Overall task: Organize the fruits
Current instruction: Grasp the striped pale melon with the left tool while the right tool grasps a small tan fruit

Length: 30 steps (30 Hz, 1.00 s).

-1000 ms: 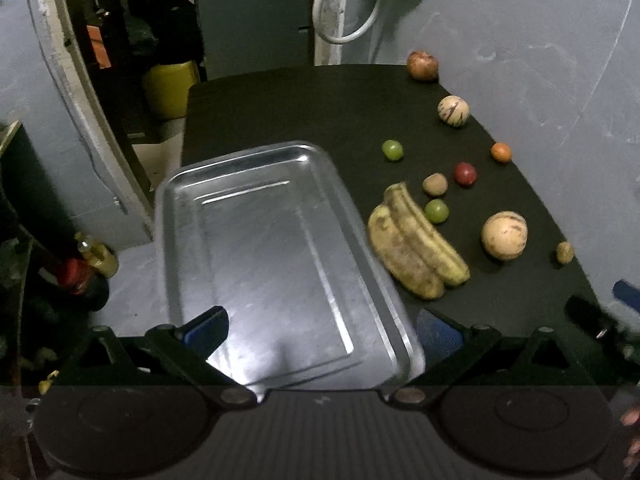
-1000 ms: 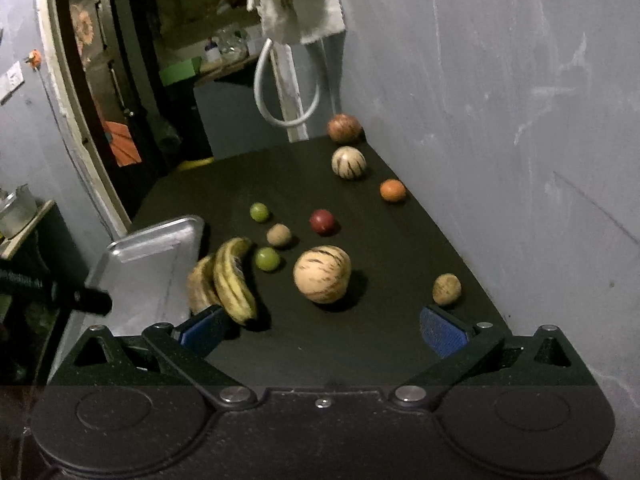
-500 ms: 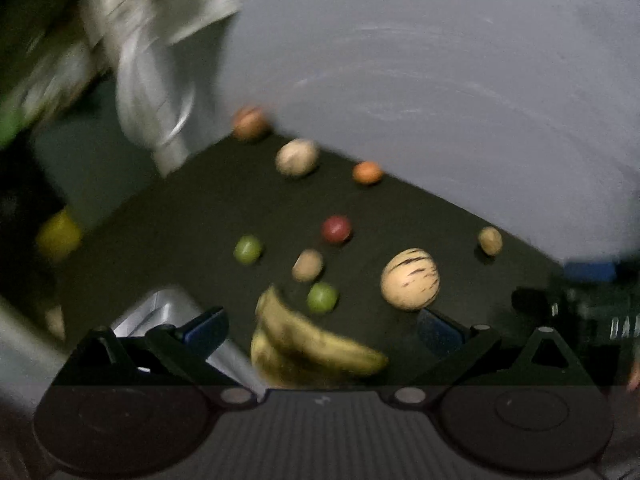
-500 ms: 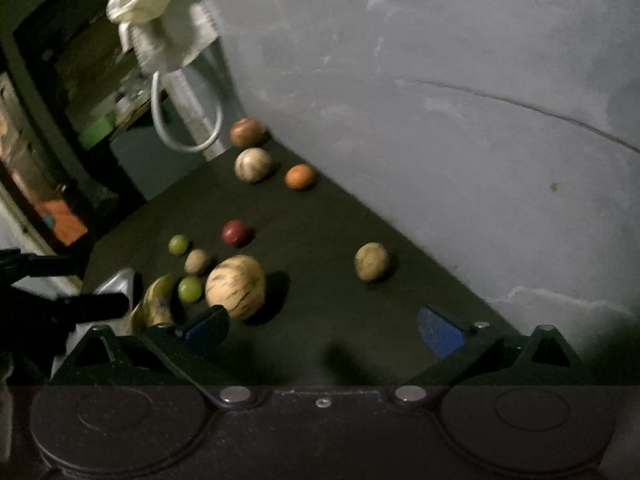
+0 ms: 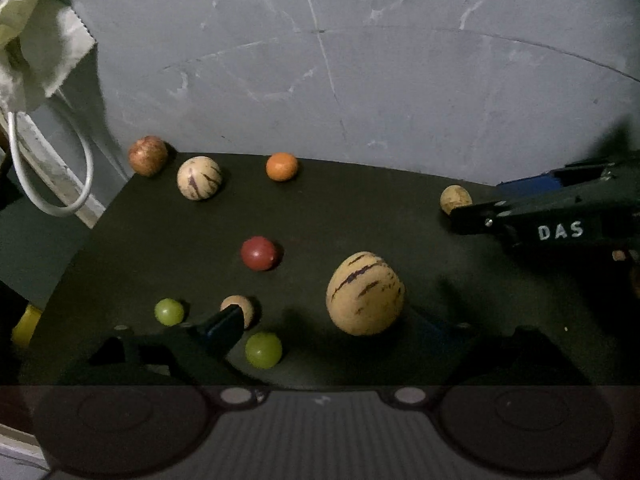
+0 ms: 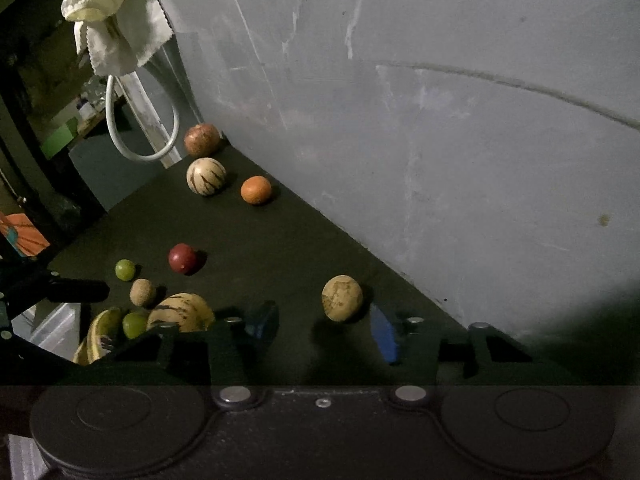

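Note:
Fruits lie on a black table. In the left wrist view my left gripper (image 5: 332,326) is open just in front of a large striped melon (image 5: 364,294), with a green fruit (image 5: 263,350) between the fingers' reach and a brown fruit (image 5: 240,308) by the left finger. A red fruit (image 5: 259,253), an orange (image 5: 281,166) and a smaller striped melon (image 5: 199,178) lie farther back. In the right wrist view my right gripper (image 6: 324,332) is open, and a small tan fruit (image 6: 342,298) sits just beyond its fingertips. Bananas (image 6: 102,330) lie at the lower left.
A grey wall (image 6: 440,120) runs along the table's right and back edge. A metal tray's corner (image 6: 52,328) shows at the left in the right wrist view. A reddish-brown fruit (image 5: 147,155) sits in the far corner beside a white cable loop (image 5: 52,184).
My left gripper has swung from over the tray to the fruits, now close to the large melon. My right gripper has turned right and moved up to the small tan fruit.

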{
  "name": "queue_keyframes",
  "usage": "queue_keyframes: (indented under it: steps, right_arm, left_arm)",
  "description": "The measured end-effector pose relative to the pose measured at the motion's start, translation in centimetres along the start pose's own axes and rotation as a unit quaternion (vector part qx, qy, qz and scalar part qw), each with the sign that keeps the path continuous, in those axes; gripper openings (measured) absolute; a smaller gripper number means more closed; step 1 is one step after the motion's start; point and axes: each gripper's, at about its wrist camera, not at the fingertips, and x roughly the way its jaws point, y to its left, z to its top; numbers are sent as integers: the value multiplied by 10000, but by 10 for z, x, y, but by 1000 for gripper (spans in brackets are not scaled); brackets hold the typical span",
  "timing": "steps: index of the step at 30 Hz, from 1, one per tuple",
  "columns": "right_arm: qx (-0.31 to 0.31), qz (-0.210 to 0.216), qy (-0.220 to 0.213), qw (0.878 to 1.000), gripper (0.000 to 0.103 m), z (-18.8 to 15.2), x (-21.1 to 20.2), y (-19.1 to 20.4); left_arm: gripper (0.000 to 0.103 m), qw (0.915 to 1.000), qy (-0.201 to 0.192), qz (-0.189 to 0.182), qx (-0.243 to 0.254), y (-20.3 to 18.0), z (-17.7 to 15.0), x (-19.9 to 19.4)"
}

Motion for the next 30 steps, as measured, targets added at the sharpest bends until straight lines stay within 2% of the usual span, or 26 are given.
queue_keyframes:
  steps: [2,6,14,19,21,30]
  right_arm:
    - [-17,-28,19,10000,45,0,4,0]
    - [-22,-42,30,10000,44,2,10,-1]
    - [-43,-61,65,10000,42,4,21,-3]
    - [-82,-54,99,9999,31,2,22,-5]
    - [-75,-56,105,9999,27,3,22,-5]
    - [-91,-1,87,9999,27,0,16,-4]
  left_arm:
    - [82,10000,13,-61,3,1,2,5]
    - [79,9997,17,-229,20,-1,4,11]
    - [65,9979,83,-635,68,-5,6,20]
    - [59,9975,133,-691,-58,-4,9,25]
    - [58,9974,159,-697,-126,-2,10,26]
    - [57,9959,207,-753,-460,3,14,30]
